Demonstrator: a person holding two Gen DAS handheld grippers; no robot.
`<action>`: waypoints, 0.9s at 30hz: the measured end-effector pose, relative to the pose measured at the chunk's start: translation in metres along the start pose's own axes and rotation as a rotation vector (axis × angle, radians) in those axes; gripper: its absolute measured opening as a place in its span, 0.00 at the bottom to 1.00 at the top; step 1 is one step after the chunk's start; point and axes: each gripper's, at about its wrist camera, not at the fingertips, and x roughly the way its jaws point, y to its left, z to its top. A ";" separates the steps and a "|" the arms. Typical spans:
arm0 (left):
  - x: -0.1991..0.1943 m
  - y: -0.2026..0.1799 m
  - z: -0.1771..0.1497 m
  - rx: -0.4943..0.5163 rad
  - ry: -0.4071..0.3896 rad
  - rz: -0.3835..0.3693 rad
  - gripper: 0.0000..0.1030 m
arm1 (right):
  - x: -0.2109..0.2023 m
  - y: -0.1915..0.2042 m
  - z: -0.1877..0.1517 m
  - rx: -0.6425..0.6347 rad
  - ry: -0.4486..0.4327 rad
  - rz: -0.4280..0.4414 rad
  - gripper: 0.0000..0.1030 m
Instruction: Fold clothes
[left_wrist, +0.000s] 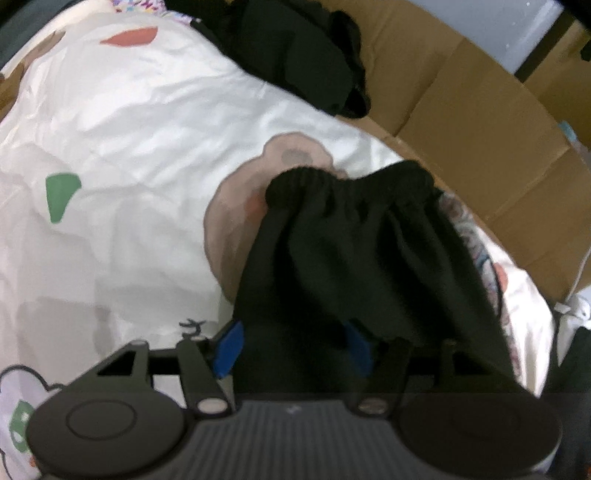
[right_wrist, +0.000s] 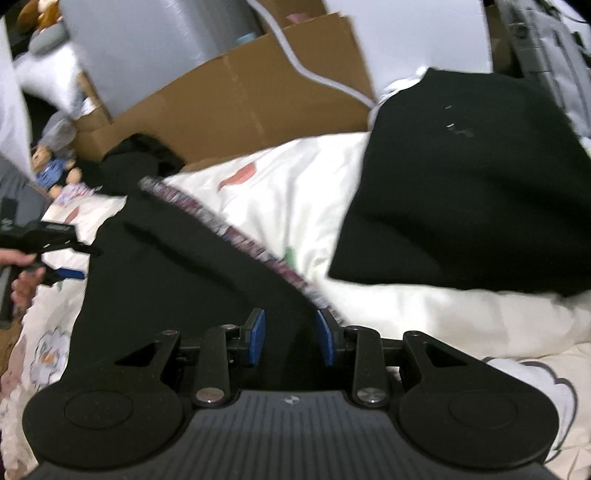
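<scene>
between the left tool (left_wrist: 291, 343) pads bunches the black garment (left_wrist: 354, 251); right tool (right_wrist: 291, 339) gapes above it.

Both of your wrist views are softly blurred, with strong fisheye bending and dark corners toward 10 and 2 o'clock. Light is even and diffuse. In your left view, the white quilt (left_wrist: 129, 122) nearly washes out at 10 o'clock, while the black garment (left_wrist: 354, 258) shows little fold detail. In your right view, the patterned trim (right_wrist: 236, 236) is streaked and the folded black cloth (right_wrist: 461, 184) reads flat.
</scene>
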 end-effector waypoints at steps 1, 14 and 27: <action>0.003 0.000 -0.001 -0.005 0.001 0.001 0.62 | 0.004 0.001 -0.001 -0.009 0.025 -0.002 0.33; -0.002 -0.003 0.000 0.094 -0.015 0.038 0.13 | 0.019 -0.008 -0.008 0.029 0.138 -0.058 0.33; -0.081 0.014 -0.004 0.007 -0.049 0.040 0.31 | -0.004 -0.020 0.000 0.103 0.049 -0.032 0.34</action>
